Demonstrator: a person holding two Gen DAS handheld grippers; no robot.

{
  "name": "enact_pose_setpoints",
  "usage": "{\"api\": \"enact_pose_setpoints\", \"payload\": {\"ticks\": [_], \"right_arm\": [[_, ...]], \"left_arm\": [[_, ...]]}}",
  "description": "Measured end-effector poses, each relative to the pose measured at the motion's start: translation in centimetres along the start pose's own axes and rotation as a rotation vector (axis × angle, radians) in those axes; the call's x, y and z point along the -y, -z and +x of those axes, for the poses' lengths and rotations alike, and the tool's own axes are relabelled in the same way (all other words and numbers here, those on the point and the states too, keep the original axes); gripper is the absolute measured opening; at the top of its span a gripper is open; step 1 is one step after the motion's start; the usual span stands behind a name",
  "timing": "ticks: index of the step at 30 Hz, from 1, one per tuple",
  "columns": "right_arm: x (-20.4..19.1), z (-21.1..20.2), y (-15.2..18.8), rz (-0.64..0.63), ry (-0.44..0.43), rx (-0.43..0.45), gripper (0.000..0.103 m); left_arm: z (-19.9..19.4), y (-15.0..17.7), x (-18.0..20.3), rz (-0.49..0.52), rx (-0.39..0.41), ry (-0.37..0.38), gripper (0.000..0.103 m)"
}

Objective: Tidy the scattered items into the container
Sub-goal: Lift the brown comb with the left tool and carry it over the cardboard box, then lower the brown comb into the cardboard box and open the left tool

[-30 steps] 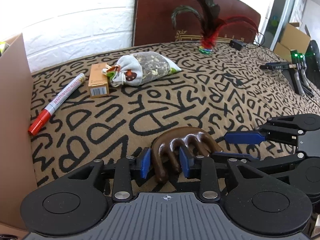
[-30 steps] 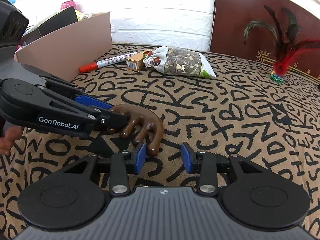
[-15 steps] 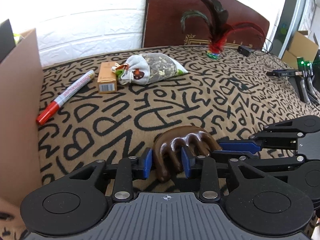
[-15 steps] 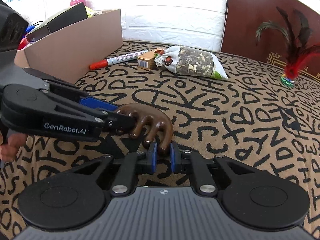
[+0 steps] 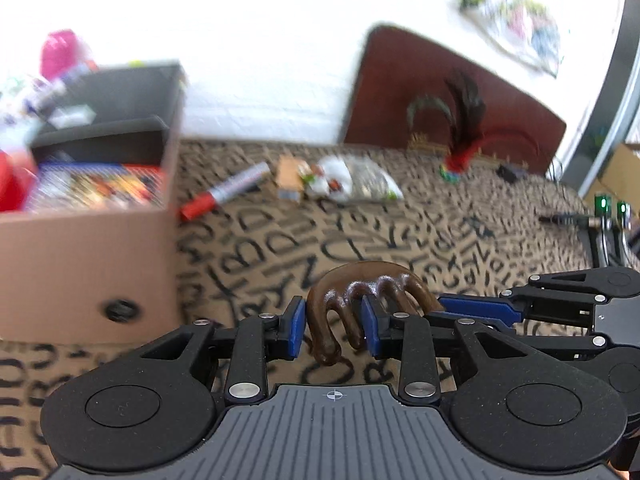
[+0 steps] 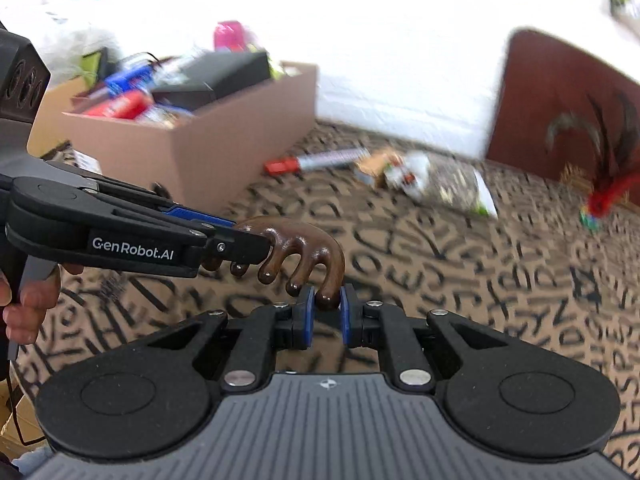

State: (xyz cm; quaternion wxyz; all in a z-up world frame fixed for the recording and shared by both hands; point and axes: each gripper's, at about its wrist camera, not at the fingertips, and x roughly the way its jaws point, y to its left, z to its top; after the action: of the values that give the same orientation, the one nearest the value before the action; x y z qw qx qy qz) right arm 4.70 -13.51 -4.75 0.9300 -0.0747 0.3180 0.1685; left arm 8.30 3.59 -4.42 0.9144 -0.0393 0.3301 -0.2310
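Note:
A brown wooden claw-shaped massager [image 5: 360, 292] is held off the patterned cloth by both grippers. My left gripper [image 5: 332, 330] is shut on two of its prongs. My right gripper [image 6: 325, 312] is shut on its end prong [image 6: 326, 298]. In the right wrist view the massager [image 6: 296, 246] sits between the left gripper's fingers [image 6: 224, 246] and mine. The cardboard box [image 5: 84, 248] stands to the left, full of mixed items; it also shows in the right wrist view [image 6: 208, 148].
A red-capped whiteboard marker [image 5: 224, 196], a small tan carton [image 5: 290, 182], a cloth pouch [image 5: 356, 184] and a feather shuttlecock [image 5: 460, 156] lie on the cloth farther back. A dark wooden headboard [image 5: 440, 88] stands against the white wall. Black equipment [image 5: 600, 224] is at the right.
Both grippers have lifted the massager off the cloth and swung left, bringing the open box into view. The right gripper closed on the end prong a moment ago.

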Motion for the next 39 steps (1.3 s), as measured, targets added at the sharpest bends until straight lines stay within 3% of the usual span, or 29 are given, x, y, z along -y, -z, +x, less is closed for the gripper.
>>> {"api": "enact_pose_setpoints", "payload": {"ticks": [7,14,23,28,31,32,34,35,38,39], "right_arm": [[-3.8,-1.3,-5.1,-0.117,-0.048,0.119,0.015],[-8.2,1.2,-11.3,-0.216,-0.118,0.196,0.015],[-13.1,7.8,-16.7,-0.276,-0.168,0.192,0.015],[-14.4,10.6,-18.2,-0.302,-0.164,0.184,0.015],[-14.8,11.9,-19.2,-0.315,-0.150,0.193,0.016],[-14.9,12.4,-19.4,-0.329,-0.149,0.195,0.017],[-15.2,12.8,-19.3,-0.367,-0.124,0.199,0.029],[-15.3,12.8,-18.9,-0.388,-0.107,0.207,0.039],[-15.2,12.3,-17.8,-0.413,-0.103,0.210,0.047],[-15.1,12.1,-17.5,-0.407,-0.108,0.212,0.061]], "left_arm": [[-6.1,-2.9,-3.4,-0.029,0.148,-0.066,0.031],[-9.9,-6.2,-9.0,-0.060,0.240,-0.169,0.031],[-9.9,-8.8,-17.4,-0.134,0.261,-0.235,0.035],[-8.8,-9.8,-20.5,-0.175,0.272,-0.233,0.038],[-7.7,-11.0,-21.6,-0.167,0.274,-0.231,0.050],[-7.4,-11.3,-21.8,-0.168,0.276,-0.226,0.067],[-7.3,-11.6,-21.7,-0.166,0.296,-0.248,0.088],[-7.5,-11.5,-21.5,-0.156,0.317,-0.279,0.091],[-8.2,-11.1,-21.2,-0.125,0.330,-0.312,0.096],[-8.3,-10.8,-21.1,-0.130,0.320,-0.310,0.097]]}}
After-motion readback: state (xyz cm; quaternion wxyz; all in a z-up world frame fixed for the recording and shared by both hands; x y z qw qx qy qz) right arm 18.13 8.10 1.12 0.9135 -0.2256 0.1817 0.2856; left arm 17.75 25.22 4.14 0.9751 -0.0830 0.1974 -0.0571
